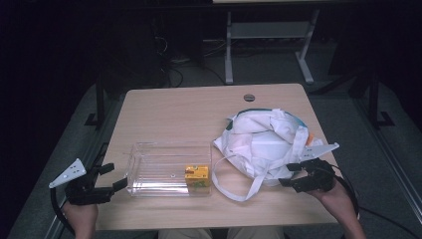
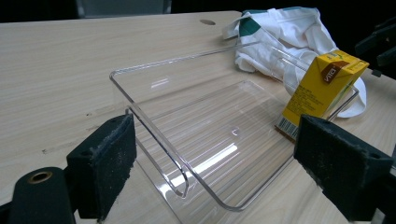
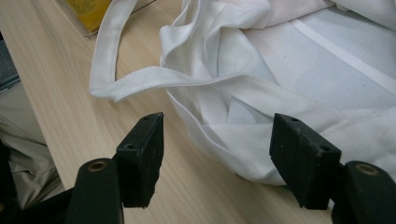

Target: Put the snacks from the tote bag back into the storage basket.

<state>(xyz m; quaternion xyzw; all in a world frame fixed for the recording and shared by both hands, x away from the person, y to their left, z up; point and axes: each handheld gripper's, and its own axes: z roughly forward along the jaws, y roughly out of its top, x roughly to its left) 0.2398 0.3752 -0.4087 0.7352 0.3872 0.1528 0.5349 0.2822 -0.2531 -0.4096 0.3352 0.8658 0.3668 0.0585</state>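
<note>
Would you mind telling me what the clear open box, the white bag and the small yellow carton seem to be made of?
Clear open box: likely rigid acrylic or similar plastic, glossy, see-through with bright edge glints. White bag: soft woven cloth, matte, creased, with stitched straps. Small yellow carton: probably coated paperboard, with folded top, printed text and barcode.

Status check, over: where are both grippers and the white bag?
Left gripper open at the clear bin end wall. Right gripper open, jaws at the white bag edge, not gripping. Yellow carton in bin. Bag strap loose on table.

Carton (image 1: 196,177) in bin (image 1: 149,149), bag (image 1: 266,144) right
</note>
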